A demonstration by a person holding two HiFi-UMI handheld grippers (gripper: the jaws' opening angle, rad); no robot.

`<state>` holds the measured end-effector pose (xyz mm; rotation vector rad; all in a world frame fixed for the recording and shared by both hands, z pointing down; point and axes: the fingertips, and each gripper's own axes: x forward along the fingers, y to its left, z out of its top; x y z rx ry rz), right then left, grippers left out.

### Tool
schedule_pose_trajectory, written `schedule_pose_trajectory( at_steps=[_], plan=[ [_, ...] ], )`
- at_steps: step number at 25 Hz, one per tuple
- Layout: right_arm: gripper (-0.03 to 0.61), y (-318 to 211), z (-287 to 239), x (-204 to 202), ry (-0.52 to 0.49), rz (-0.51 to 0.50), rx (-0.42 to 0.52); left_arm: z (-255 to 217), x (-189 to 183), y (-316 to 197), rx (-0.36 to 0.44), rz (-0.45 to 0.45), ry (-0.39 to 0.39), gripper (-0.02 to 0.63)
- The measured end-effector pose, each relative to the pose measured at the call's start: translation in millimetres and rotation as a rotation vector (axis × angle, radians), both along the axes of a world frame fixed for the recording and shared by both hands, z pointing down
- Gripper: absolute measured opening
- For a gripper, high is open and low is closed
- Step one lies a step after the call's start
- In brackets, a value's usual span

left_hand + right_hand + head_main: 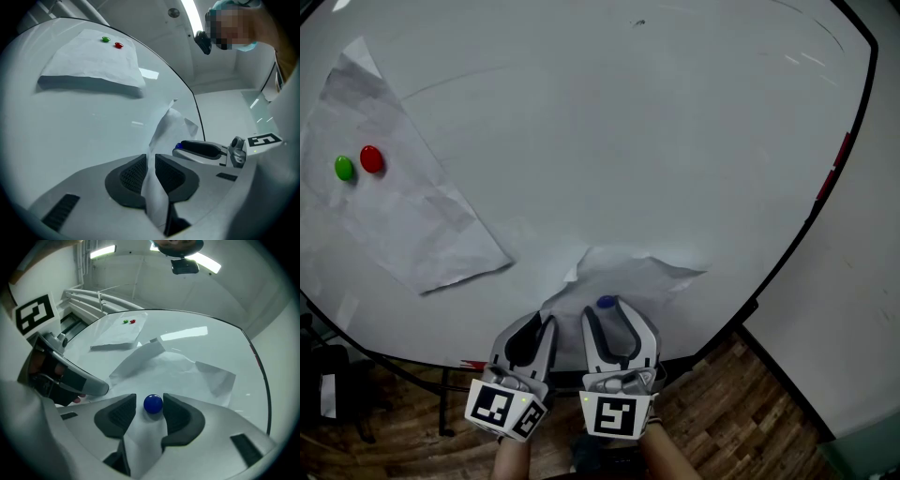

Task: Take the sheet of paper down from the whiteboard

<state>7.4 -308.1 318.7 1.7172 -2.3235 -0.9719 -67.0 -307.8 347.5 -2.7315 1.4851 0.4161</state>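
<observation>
While the whiteboard [609, 122] lies bare and wide above and to the right, its dark frame [821, 202] passes close by the sheet of paper [630, 274], which sits low on the board near the bottom edge. In the head view both tongs cover the sheet's lower part. The sheet is white and crumpled, with one corner lifted off the surface. The left tongs [151, 161] are clamped on a raised fold of it. The right tongs [151, 408] stand apart around a blue magnet [153, 402] resting on the sheet, without gripping it. A second sheet [403, 216] hangs well apart at the upper left under a green magnet [343, 168] and a red magnet [371, 158], its left side running out of the head view
</observation>
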Motion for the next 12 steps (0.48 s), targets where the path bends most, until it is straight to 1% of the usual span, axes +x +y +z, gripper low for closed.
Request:
schedule_pose_trajectory(
  at_steps=[3,8,12],
  plan=[
    [0.175,-1.6,-2.6,-0.2,0.008,0.013,0.02,1.5,1.0,-1.0,-0.003,0.001,-0.004,0.07],
    [0.15,-2.0,-3.7,1.4,0.019,0.044,0.046,1.4,-1.2,-2.3,-0.006,-0.008,-0.006,0.051],
    [0.137,-1.9,-3.5,2.1,0.025,0.047,0.053,1.5,-0.2,-2.9,-0.011,-0.005,-0.009,0.038]
  ],
)
